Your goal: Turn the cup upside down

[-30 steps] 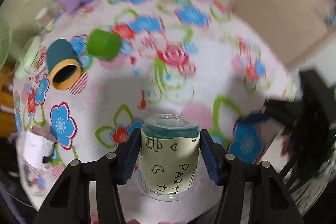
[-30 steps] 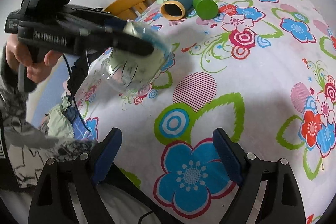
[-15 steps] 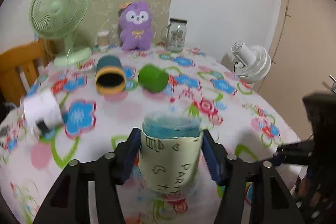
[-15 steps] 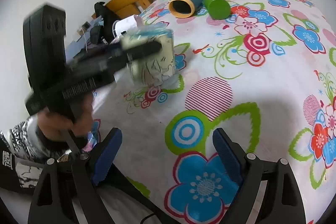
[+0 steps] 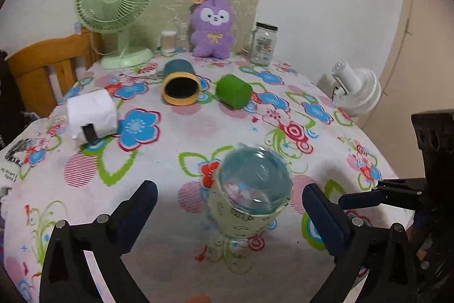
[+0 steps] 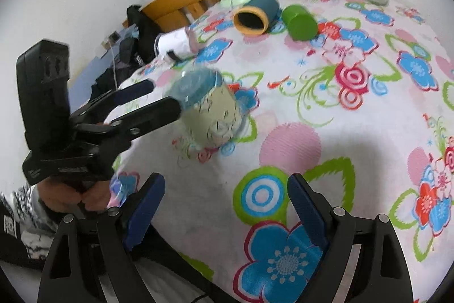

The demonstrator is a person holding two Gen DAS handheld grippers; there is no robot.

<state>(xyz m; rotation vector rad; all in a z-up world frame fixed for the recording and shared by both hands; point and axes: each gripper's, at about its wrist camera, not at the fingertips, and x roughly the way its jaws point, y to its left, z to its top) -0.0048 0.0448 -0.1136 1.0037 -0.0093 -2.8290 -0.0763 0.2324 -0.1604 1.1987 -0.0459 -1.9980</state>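
So, quick rundown of what you've got right now:

Cup: your clear plastic cup [image 5: 252,200] with the pale printed sleeve stands upside down on the floral tablecloth [image 5: 170,144], teal-tinted base up, wide rim down on the cloth. It looks a bit tilted and blurry in both views, so I can't tell if it sits fully flat.

Left gripper: your left gripper [image 5: 227,206] is spread wide, blue pads [image 5: 323,215] well clear of the cup on both sides. The cup sits between the fingers, touching neither. In the right wrist view the same gripper [image 6: 167,95] comes in from the left, and one finger overlaps the cup's upper edge there; from that angle I can't tell contact.

Right gripper: your right gripper [image 6: 227,206] is open too, nothing between its pads, hovering over the near edge of the table above a big blue flower print. It's near the cup but apart from it.

Other cups: a teal cup with a yellow rim [image 5: 181,84] lies on its side, mouth toward the camera, and a green cup [image 5: 234,90] lies just beside it.

Back of table: green desk fan [image 5: 116,7], purple plush [image 5: 212,27], glass jar [image 5: 264,43].

Left side: a white paper roll [image 5: 90,115] near the table edge.

Off the table: white fan [image 5: 357,90] to the right.
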